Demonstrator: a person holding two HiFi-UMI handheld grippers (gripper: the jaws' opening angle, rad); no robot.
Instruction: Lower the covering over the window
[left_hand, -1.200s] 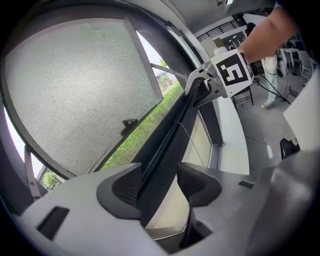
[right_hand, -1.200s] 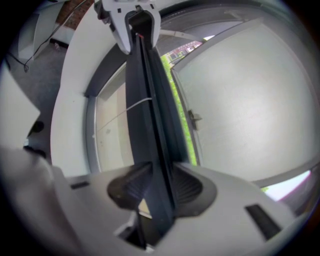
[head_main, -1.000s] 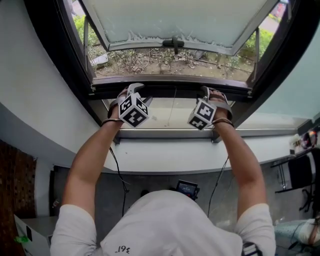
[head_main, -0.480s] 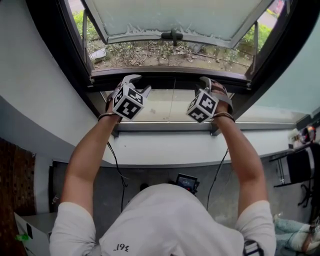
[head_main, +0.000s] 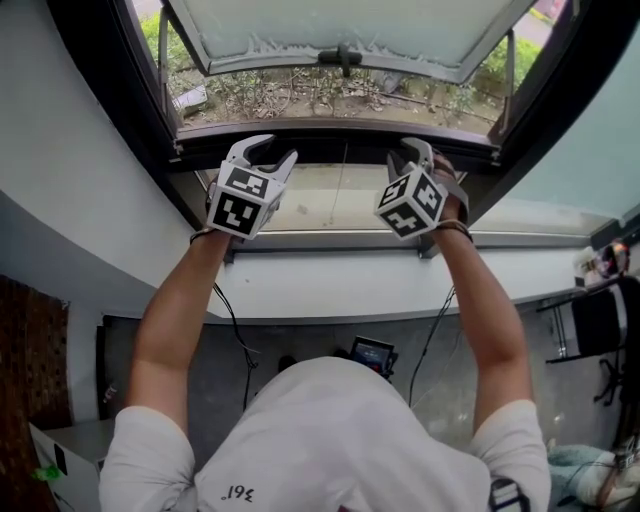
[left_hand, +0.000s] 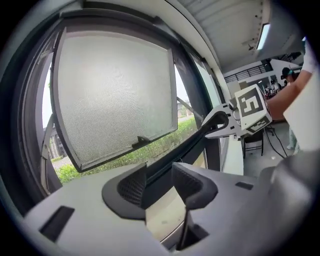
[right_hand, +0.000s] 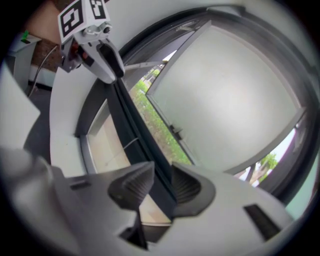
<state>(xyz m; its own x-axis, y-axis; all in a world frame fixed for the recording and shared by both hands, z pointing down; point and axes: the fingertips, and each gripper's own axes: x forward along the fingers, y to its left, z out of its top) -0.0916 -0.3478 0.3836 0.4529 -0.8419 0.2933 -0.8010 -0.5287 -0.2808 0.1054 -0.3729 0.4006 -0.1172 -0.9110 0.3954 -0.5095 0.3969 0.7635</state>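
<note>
Right now I have both tools up at the dark rail (head_main: 330, 148) that crosses the window below the opening. The left tool (left_hand: 159, 183) has its jaws partly apart. They have just been closing. In the left gripper view the rail runs through the gap between the ribbed pads, and I see neither pad pressing on it. The right tool (right_hand: 161, 183) stands a little wider, its jaws also just closing, with the same rail passing between them and nothing clamped. From above, the tips of both tools lie over the rail's lower edge, well apart from each other, one toward each end. The covering, a pale frosted panel (head_main: 340, 25), is swung outward and up from the frame, well beyond the tools. Its small dark handle (head_main: 341, 57) sits on the lower edge. Below the rail is a beige pane (head_main: 300, 200).
</note>
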